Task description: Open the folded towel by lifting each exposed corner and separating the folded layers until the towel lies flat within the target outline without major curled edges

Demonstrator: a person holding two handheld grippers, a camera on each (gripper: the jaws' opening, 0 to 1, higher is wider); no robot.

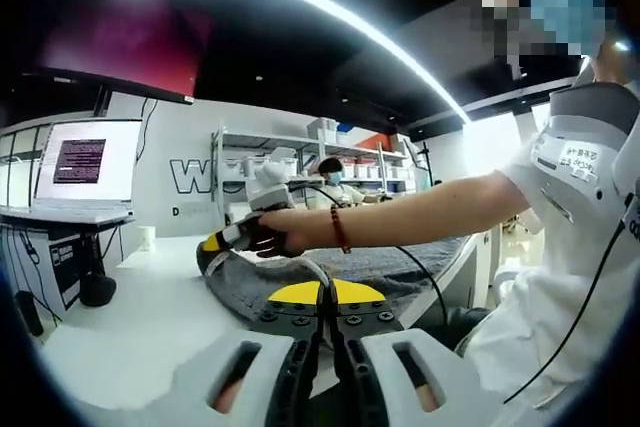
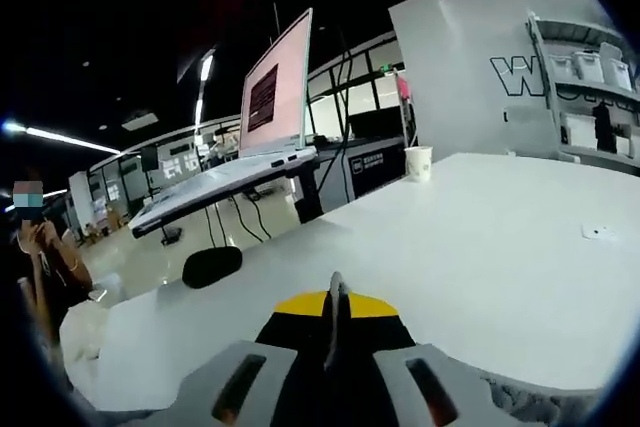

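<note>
From my left gripper view, the towel [image 1: 390, 272] lies on the table [image 1: 150, 317] ahead, with the right gripper [image 1: 215, 244] resting at its left edge — a cup [image 1: 147, 237] stands farther left, a laptop [image 1: 85, 167] beyond that. In my right gripper view, the cup [image 2: 418, 162] sits at the table's [image 2: 500, 247] far edge — the laptop [image 2: 270, 107] left of it.

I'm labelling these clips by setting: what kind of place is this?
Probably an office-like lab or workshop: a laptop on a raised stand, storage shelves along a lettered wall, and a large white table carrying the grey towel.
</note>
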